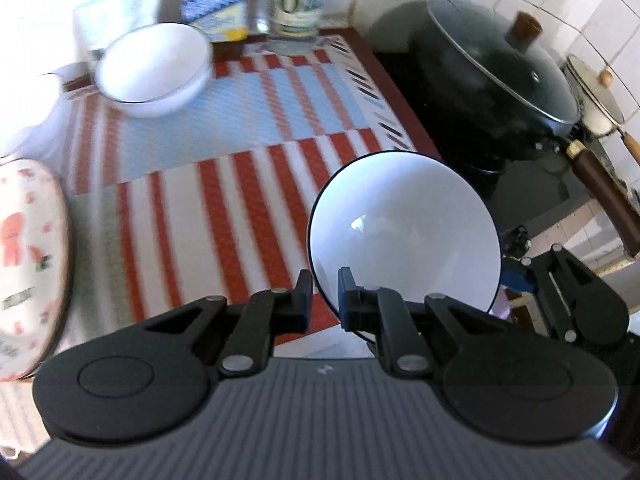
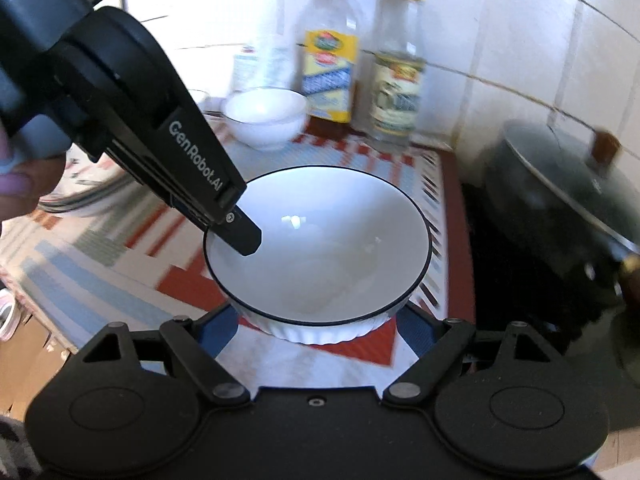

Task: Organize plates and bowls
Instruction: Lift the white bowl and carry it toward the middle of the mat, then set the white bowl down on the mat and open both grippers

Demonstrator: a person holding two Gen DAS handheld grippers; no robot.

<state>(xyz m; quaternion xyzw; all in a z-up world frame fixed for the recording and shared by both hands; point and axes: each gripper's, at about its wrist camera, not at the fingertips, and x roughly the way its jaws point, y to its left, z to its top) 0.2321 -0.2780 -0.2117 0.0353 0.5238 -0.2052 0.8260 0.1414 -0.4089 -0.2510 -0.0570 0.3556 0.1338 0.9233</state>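
A white bowl with a dark rim (image 1: 404,228) (image 2: 320,248) is held above the striped mat. My left gripper (image 1: 325,286) is shut on its near rim, one finger inside and one outside; it also shows in the right wrist view (image 2: 240,236) at the bowl's left rim. My right gripper (image 2: 316,320) is open wide, its fingers on either side of the bowl's ribbed base, not visibly touching it. A plain white bowl (image 1: 154,68) (image 2: 266,118) sits at the back of the mat. A patterned plate (image 1: 28,264) lies at the left.
A striped red, white and blue mat (image 1: 224,160) covers the table. Two bottles (image 2: 330,44) (image 2: 398,68) stand at the back by the tiled wall. A black lidded wok (image 1: 492,80) (image 2: 560,208) sits on the stove at the right, a small pan (image 1: 596,96) behind it.
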